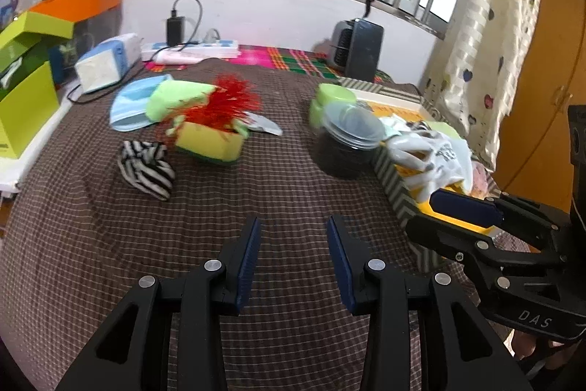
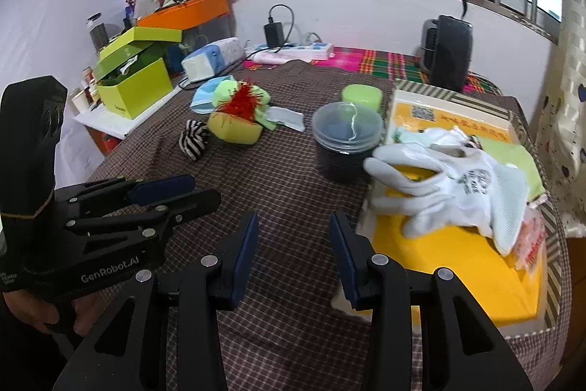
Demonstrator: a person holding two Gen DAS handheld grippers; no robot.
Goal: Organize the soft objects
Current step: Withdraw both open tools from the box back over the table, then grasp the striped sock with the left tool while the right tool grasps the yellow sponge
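- The left tool (image 1: 293, 257) hangs low over the near part of the surface (image 1: 256, 193), which is covered by a brown checked cloth; its blue-padded fingers (image 1: 247, 266) stand apart with nothing between them.
- The right tool (image 2: 293, 257) is likewise spread, holding nothing, above the cloth just left of the near corner of the shallow box (image 2: 457, 259) with a yellow floor and striped wall.
- In the left wrist view the right tool (image 1: 450, 211) shows at the right edge, reaching over the near wall of that box (image 1: 393, 185).
- A white work glove (image 2: 450, 185) lies in the box, its fingers draped over the left wall; a pale green cloth (image 2: 512, 160) lies beyond it to the right.
- A dark round container with a clear lid (image 2: 346, 138) stands touching the box's left side, with a green lidded tub (image 2: 362, 96) just behind it.
- Further left, well apart from the box, sits a heap of soft things: a striped black-and-white sock (image 1: 146, 167) nearest, a yellow sponge (image 1: 208, 141) just beside it, red tinsel (image 1: 227, 105) on top, a light green cloth (image 1: 172, 98), and a blue face mask (image 1: 135, 105) at the far left.
- A pale flat piece (image 1: 263, 124) lies to the right of the heap.
- At the far edge stand a black heater (image 2: 447, 52), a power strip (image 2: 293, 52) and lime-green boxes (image 2: 135, 79).
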